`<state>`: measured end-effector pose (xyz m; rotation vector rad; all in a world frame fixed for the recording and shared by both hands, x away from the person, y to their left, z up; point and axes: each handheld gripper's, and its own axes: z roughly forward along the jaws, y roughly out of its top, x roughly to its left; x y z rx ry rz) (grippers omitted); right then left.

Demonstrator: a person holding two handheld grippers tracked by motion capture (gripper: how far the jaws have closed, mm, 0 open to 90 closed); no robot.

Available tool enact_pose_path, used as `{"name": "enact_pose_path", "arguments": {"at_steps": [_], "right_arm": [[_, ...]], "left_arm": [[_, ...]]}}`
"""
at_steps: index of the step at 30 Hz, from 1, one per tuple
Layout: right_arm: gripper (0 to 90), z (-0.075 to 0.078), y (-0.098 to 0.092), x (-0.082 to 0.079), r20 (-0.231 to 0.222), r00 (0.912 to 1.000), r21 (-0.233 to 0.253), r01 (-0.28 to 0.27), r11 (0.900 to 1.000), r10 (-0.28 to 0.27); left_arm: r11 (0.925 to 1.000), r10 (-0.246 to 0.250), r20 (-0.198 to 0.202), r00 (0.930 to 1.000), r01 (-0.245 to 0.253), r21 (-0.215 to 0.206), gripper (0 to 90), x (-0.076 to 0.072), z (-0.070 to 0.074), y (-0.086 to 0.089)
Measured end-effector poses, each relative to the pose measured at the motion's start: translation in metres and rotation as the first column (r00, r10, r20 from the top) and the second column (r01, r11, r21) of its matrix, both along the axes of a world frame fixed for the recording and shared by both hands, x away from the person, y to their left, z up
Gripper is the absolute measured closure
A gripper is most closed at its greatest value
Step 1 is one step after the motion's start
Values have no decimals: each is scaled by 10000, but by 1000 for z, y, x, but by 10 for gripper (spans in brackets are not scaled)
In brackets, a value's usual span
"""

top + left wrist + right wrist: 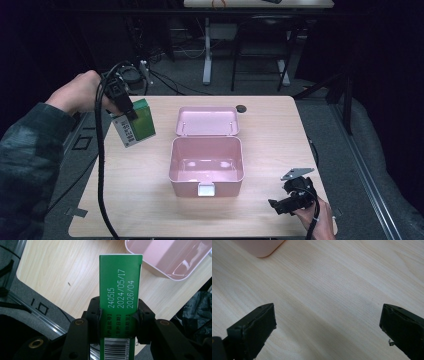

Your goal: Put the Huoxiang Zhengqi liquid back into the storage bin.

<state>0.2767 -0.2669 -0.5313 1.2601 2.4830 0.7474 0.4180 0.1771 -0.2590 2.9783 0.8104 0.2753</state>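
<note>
A green carton (pixel 137 122) with white date print and a barcode hangs above the table's left side, tilted, clamped in my left gripper (pixel 126 109). In the left gripper view the two black jaws pinch the carton (pixel 120 302) at its lower part, left gripper (pixel 119 315) shut on it. To the right of the carton stands an open pink box (pixel 207 167) with its lid (pixel 207 121) leaning back; its corner (pixel 172 258) appears at the top right of that view. My right gripper (pixel 276 206) rests low near the table's front right corner, jaws wide apart (pixel 327 322) over bare wood.
The light wooden table (pixel 270 140) carries a small dark round cap (pixel 241 108) behind the box lid. A pink box corner (pixel 259 247) sits at the top left of the right gripper view. Desks, chair legs and cables stand in the dark behind.
</note>
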Motion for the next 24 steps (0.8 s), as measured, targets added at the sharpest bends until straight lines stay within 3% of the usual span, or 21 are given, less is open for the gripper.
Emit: {"name": "enact_pose_path", "arguments": {"at_steps": [11, 24], "right_arm": [[0, -1, 0, 1, -10, 10000, 0, -21, 10000, 21], [0, -1, 0, 1, 7, 10000, -67, -69, 10000, 69]], "left_arm": [[9993, -351, 124, 9993, 352, -107, 636, 1, 11, -15], [9955, -937, 68, 9956, 937, -118, 636, 0, 11, -42]]}}
